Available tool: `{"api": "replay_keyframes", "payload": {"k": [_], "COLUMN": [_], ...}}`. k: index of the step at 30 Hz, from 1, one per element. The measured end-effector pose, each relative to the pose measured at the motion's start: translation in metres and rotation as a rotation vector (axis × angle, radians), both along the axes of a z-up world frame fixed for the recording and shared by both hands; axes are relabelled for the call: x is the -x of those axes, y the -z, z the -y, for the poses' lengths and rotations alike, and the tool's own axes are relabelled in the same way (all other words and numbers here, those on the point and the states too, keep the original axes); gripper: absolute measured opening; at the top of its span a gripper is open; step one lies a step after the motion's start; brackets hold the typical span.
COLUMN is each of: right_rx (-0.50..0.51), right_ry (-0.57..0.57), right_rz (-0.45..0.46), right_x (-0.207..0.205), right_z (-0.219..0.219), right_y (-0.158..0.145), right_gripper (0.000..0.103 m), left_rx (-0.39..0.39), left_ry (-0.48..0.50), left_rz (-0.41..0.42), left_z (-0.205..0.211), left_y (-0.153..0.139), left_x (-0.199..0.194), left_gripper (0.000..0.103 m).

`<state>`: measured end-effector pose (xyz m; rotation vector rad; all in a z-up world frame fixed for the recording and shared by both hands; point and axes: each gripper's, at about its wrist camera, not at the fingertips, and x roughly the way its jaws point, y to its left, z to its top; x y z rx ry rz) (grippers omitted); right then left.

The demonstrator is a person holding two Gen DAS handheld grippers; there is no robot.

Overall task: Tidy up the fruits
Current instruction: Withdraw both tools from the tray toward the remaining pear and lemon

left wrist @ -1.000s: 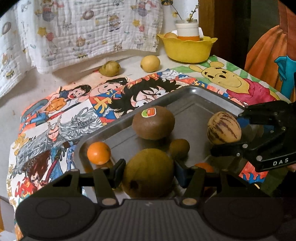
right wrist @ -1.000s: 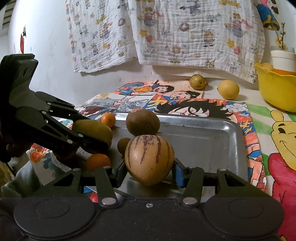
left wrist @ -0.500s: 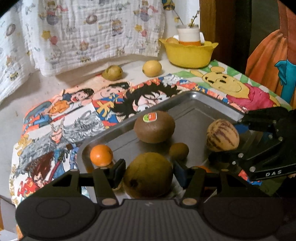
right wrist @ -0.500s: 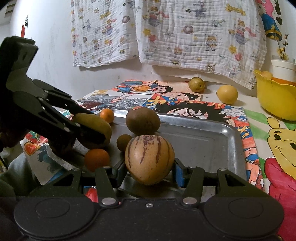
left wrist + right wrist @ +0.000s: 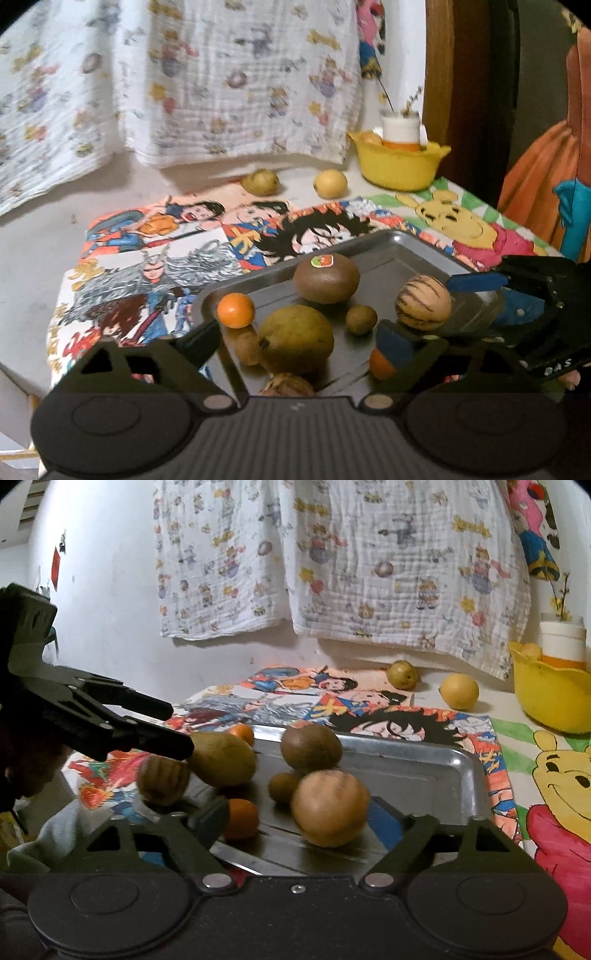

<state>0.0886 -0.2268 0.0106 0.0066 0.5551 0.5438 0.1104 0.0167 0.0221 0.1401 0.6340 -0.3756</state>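
both tongs, left tongs (image 5: 295, 334) and right tongs (image 5: 295, 814), have just been opening, nothing gripped. pear (image 5: 295, 339) and striped melon (image 5: 423, 302) sit on tray (image 5: 413, 245). lemon (image 5: 330, 182) and another fruit (image 5: 260, 181) remain on bench (image 5: 33, 258).

Both grippers: jaws just opened wide.
Left gripper (image 5: 299, 336) and right gripper (image 5: 295, 823) angled downward; fingers spread, pads pressing nothing. Fruit sits loose between each pair of fingers.

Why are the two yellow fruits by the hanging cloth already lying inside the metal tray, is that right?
Not quite. The left wrist view shows the yellow-green fruit and the round yellow fruit lying on the table behind the silver metal tray, outside it.
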Motion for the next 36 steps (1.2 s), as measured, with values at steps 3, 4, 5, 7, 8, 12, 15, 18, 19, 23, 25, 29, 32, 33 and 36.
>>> {"api": "replay_keyframes", "payload": {"k": [3, 4, 5, 7, 8, 12, 15, 18, 19, 23, 25, 29, 32, 33, 36], "right_rx": [0.002, 0.004, 0.005, 0.009, 0.012, 0.044, 0.080, 0.130, 0.144, 0.183, 0.193, 0.204, 0.223, 0.230, 0.239], "right_ry": [-0.007, -0.006, -0.006, 0.000, 0.005, 0.018, 0.040, 0.076, 0.088, 0.146, 0.172, 0.199, 0.207, 0.207, 0.202], "right_rz": [0.014, 0.018, 0.020, 0.020, 0.018, 0.013, 0.005, -0.008, -0.012, -0.030, -0.037, -0.048, -0.039, -0.035, -0.031], "right_x": [0.012, 0.016, 0.019, 0.024, 0.027, 0.038, 0.043, 0.047, 0.048, 0.047, 0.046, 0.037, 0.032, 0.031, 0.026], "right_z": [-0.002, -0.002, -0.003, -0.003, -0.003, -0.002, -0.001, -0.001, 0.000, 0.005, 0.008, 0.015, 0.016, 0.016, 0.015], "right_y": [-0.006, -0.007, -0.008, -0.010, -0.010, -0.009, -0.010, -0.009, -0.009, -0.010, -0.011, -0.014, -0.017, -0.018, -0.021], "right_gripper": [0.099, 0.099, 0.100, 0.102, 0.102, 0.102, 0.102, 0.102, 0.102, 0.102, 0.102, 0.102, 0.102, 0.102, 0.102], "left_rx": [0.015, 0.014, 0.013, 0.010, 0.009, -0.009, -0.016, -0.029, -0.035, -0.068, -0.085, -0.113, -0.130, -0.136, -0.145], "left_ry": [-0.019, -0.023, -0.029, -0.040, -0.042, -0.052, -0.067, -0.086, -0.095, -0.120, -0.126, -0.132, -0.137, -0.139, -0.145], "left_rz": [0.025, 0.025, 0.025, 0.021, 0.018, 0.008, -0.006, -0.016, -0.021, -0.050, -0.056, -0.050, -0.035, -0.031, -0.024], "left_z": [-0.005, -0.007, -0.008, -0.010, -0.011, -0.015, -0.017, -0.021, -0.022, -0.028, -0.031, -0.037, -0.039, -0.040, -0.040], "left_y": [0.000, 0.001, 0.003, 0.006, 0.008, 0.014, 0.017, 0.020, 0.021, 0.022, 0.019, 0.010, 0.003, 0.001, -0.005], "left_x": [0.016, 0.021, 0.025, 0.033, 0.037, 0.051, 0.057, 0.061, 0.061, 0.060, 0.057, 0.052, 0.047, 0.045, 0.035], "left_gripper": [0.102, 0.102, 0.102, 0.102, 0.102, 0.102, 0.102, 0.102, 0.102, 0.102, 0.102, 0.102, 0.102, 0.102, 0.102]}}
